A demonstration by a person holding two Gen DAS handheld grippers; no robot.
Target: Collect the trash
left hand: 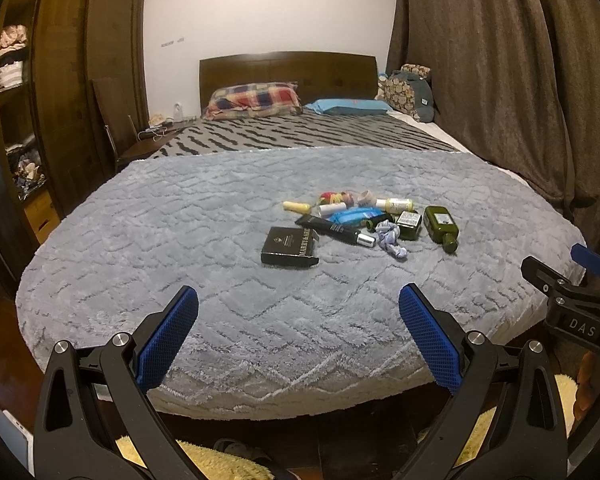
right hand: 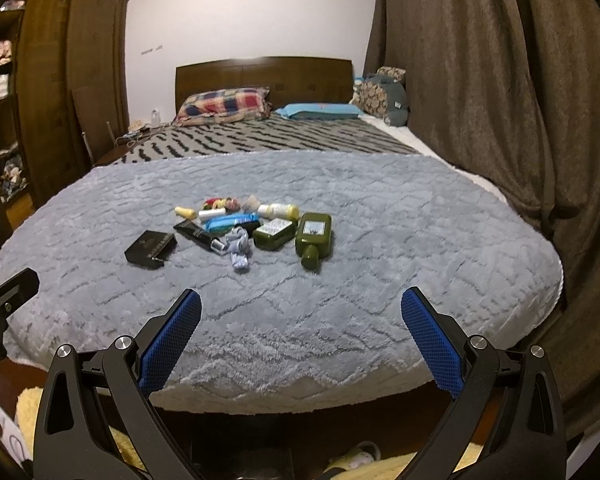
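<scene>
Plainly, the whole pile of trash lies ahead of both grippers on the grey blanket [right hand: 380, 208], well apart from the jaws, so the coming reach is forward over the foot of the bed. The left gripper [left hand: 299, 304] and right gripper [right hand: 301, 306] both stand wide and hold nothing. From the right wrist view the big bottle [right hand: 314, 238] sits nearly dead ahead, its long axis pointing cap-first back toward the jaws; the right hand looks the nearer to it. From the left wrist view the box [left hand: 290, 246] lies closest, flat, slightly right of centre. The box is matte black card with square edges; the bottle is glossy dark green, smooth and likely slippery; the tube [left hand: 334, 230] is slim and black; the cloth [right hand: 238, 250] is a soft crumpled wad. The blanket is plush, so flat items may sink.
</scene>
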